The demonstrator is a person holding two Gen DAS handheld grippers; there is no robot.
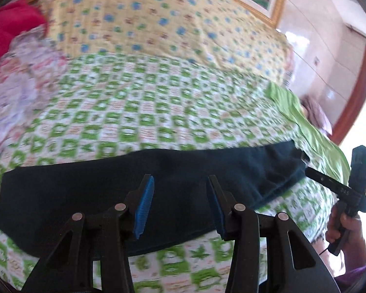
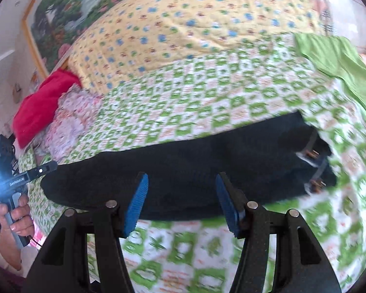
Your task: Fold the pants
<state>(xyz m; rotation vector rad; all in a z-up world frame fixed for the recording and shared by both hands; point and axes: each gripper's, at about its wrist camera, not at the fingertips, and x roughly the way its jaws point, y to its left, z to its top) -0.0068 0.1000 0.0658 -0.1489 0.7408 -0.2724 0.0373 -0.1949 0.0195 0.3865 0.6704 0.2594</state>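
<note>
- Left wrist view: the left gripper [image 1: 180, 205] has its blue-padded fingers [image 1: 144, 205] spread wide with nothing between them; both tips hang over the dark pants [image 1: 134, 195].
- Right wrist view: the right gripper [image 2: 181, 205] is likewise spread wide and holds nothing; its blue fingers [image 2: 136, 205] sit over the near edge of the pants [image 2: 183, 171].
- The pants lie flat in a long band across the bed [image 2: 207, 256], running from 9 o'clock to 3 o'clock just ahead of both grippers. The waistband end with its metal buttons [image 2: 312, 155] is at 3 o'clock in the right wrist view.
- In the left wrist view the right gripper [image 1: 305, 157] appears at 3 o'clock, its tip at the pants' end; whether it touches the cloth cannot be told.
- In the right wrist view the left gripper [image 2: 53, 164] appears at 9 o'clock, its tip at the opposite end.
- The bed carries a green-and-white patterned sheet. At 12 o'clock lies a yellow flowered quilt [image 1: 158, 19], at 10 o'clock a red cloth [image 2: 41, 107], and at 2 o'clock a plain green cloth [image 2: 337, 58].
</note>
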